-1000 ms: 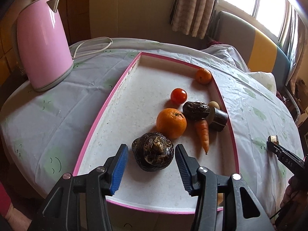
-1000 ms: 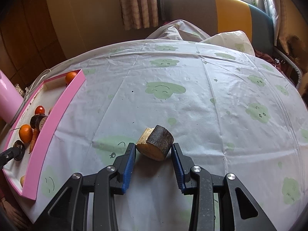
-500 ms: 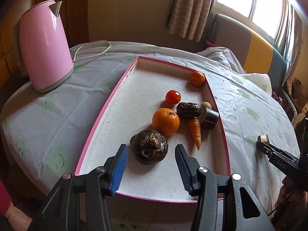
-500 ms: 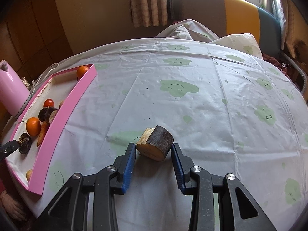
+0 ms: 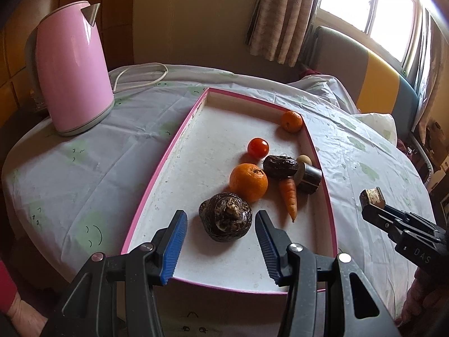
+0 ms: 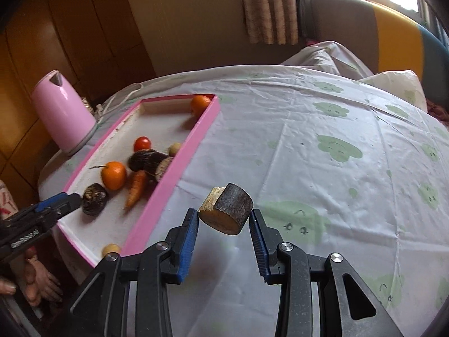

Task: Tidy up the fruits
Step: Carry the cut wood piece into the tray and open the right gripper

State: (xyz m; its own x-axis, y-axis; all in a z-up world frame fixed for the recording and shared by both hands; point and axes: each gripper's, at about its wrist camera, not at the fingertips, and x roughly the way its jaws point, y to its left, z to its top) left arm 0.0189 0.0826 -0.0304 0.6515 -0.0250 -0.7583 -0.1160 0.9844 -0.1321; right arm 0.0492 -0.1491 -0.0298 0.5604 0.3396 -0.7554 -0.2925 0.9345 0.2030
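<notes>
A pink-rimmed tray (image 5: 165, 157) on the round table holds a big orange (image 5: 248, 182), a tomato (image 5: 258, 147), a small orange (image 5: 291, 121), a carrot (image 5: 290, 196), a dark wrinkled fruit (image 5: 280, 166) and a dark cut chunk (image 5: 308, 178). A dark brown knobbly root (image 5: 226, 220) rests near the tray's front. My left gripper (image 5: 220, 217) stands open around it, with a gap at each pad. My right gripper (image 6: 223, 216) is shut on a dark-skinned cut chunk (image 6: 227, 213), held above the tablecloth just right of the tray's rim (image 6: 179, 174).
A pink kettle (image 5: 71, 70) with its white cord (image 5: 140, 75) stands left of the tray. A small pale ball (image 6: 110, 250) lies in the tray's near corner. A person's hand (image 6: 36, 280) hangs below the table edge. A sofa (image 6: 393, 45) stands behind the table.
My right gripper has carried the cut chunk left towards the tray, slightly upward, and has rolled. The left gripper has stayed around the dark root.
</notes>
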